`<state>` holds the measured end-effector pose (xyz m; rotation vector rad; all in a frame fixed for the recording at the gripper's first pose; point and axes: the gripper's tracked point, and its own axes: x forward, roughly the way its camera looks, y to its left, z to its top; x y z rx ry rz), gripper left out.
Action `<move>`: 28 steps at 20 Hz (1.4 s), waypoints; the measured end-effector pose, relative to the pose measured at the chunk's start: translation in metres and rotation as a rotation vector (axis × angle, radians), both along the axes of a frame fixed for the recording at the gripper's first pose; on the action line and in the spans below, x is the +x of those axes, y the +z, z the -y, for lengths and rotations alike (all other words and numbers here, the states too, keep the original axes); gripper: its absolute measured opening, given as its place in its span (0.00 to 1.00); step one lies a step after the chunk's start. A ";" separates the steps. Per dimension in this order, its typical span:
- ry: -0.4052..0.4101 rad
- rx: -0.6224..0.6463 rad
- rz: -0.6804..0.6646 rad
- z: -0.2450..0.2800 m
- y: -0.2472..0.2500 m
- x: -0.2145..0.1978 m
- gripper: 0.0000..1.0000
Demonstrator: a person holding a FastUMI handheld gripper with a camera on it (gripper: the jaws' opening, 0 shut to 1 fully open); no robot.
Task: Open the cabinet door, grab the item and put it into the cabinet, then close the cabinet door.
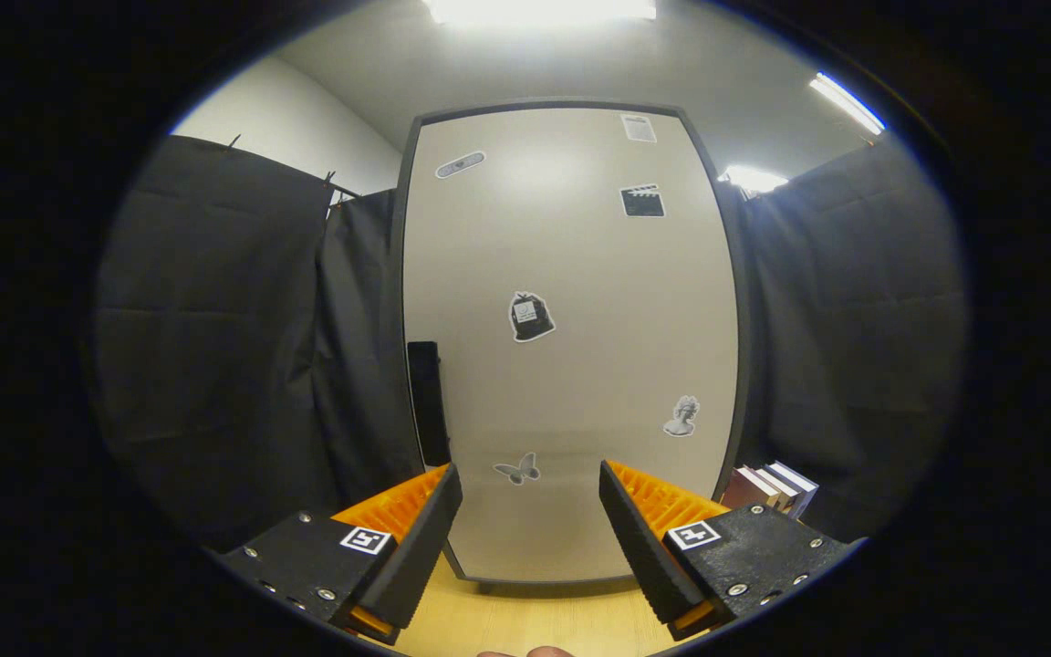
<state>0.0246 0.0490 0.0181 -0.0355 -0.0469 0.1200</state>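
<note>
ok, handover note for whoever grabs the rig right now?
Gripper: open, holding nothing, aimed at the cabinet door.
Door: shut, just beyond the fingers. Dark handle sits on the door's edge, ahead of one finger.
Books stand beside the cabinet on the wooden table.
Done: nothing yet.
Left: open the door, grab the item, put it in, close the door.

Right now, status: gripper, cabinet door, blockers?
Gripper open, nothing between fingers. Cabinet door shut, just ahead; black handle at its left edge. Books right of cabinet. Path to door unobstructed.
</note>
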 end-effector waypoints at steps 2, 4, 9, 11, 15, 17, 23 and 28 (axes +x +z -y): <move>0.035 0.005 0.010 -0.019 0.003 0.010 0.94; 0.055 -0.004 0.011 -0.035 0.005 0.023 0.94; 0.096 -0.007 -0.028 -0.071 -0.008 0.054 0.94; 0.098 -0.004 -0.032 -0.077 -0.010 0.066 0.94; 0.086 0.005 -0.056 -0.087 -0.016 0.095 0.93; 0.080 0.009 -0.079 -0.093 -0.021 0.108 0.89; 0.053 0.018 -0.147 -0.100 -0.039 0.126 0.48; 0.066 -0.052 -0.139 -0.100 -0.038 0.124 0.33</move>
